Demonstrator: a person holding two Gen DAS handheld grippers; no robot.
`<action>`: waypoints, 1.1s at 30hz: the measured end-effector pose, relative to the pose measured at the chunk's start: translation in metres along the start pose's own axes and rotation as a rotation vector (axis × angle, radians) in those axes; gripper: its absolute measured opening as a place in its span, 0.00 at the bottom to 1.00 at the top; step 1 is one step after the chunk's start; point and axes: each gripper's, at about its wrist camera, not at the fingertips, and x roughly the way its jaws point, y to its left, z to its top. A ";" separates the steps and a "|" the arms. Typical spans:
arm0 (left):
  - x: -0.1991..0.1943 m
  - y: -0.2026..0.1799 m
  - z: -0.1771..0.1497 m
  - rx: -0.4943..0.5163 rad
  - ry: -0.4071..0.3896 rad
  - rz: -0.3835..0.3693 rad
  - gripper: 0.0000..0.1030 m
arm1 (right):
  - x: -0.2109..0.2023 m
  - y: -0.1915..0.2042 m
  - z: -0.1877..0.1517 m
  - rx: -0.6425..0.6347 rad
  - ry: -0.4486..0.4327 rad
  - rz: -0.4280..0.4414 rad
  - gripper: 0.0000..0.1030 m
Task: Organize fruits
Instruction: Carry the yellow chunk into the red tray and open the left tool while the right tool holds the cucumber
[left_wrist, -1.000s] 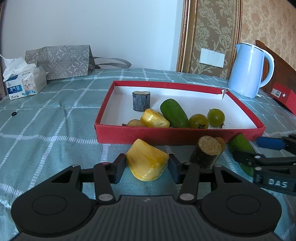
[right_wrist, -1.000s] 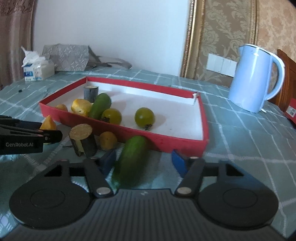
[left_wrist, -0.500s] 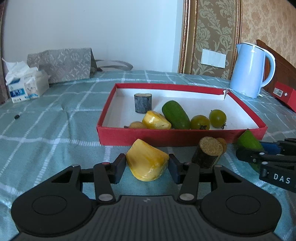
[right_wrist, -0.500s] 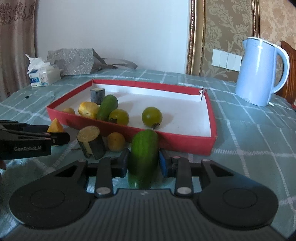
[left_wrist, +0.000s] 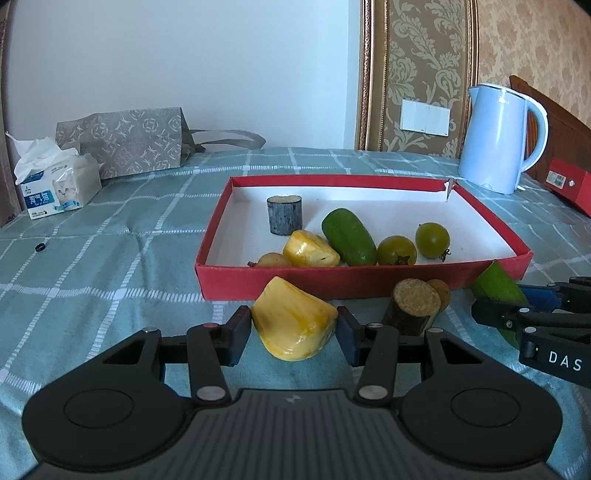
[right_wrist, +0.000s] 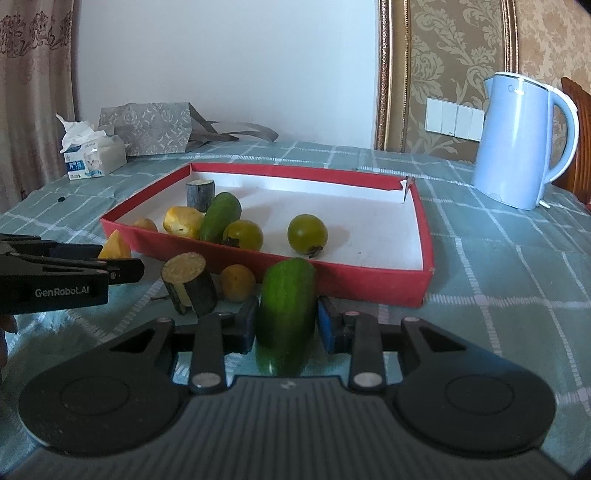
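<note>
Now the left gripper (left_wrist: 294, 330) has its fingers clamped on a yellow fruit wedge (left_wrist: 293, 325), while the right gripper (right_wrist: 286, 325) fingers grip a green cucumber (right_wrist: 285, 314), both on the checked surface (left_wrist: 110, 266) just before the red tray (left_wrist: 369, 277)

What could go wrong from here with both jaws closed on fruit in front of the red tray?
The yellow fruit piece is wedge-shaped, gripped on sloping sides; it might squirt out of the left gripper. The right gripper holds the cucumber low, so it could pivot, or catch the red tray wall.
</note>
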 end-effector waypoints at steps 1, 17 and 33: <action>-0.001 0.000 0.001 0.002 -0.003 0.001 0.48 | 0.000 0.000 0.000 0.003 -0.003 -0.002 0.31; 0.013 0.006 0.066 0.052 -0.068 -0.008 0.47 | 0.003 0.000 0.000 0.006 0.020 0.012 0.30; 0.018 0.038 0.024 0.119 0.060 -0.083 0.60 | 0.008 0.001 0.000 -0.003 0.045 0.026 0.30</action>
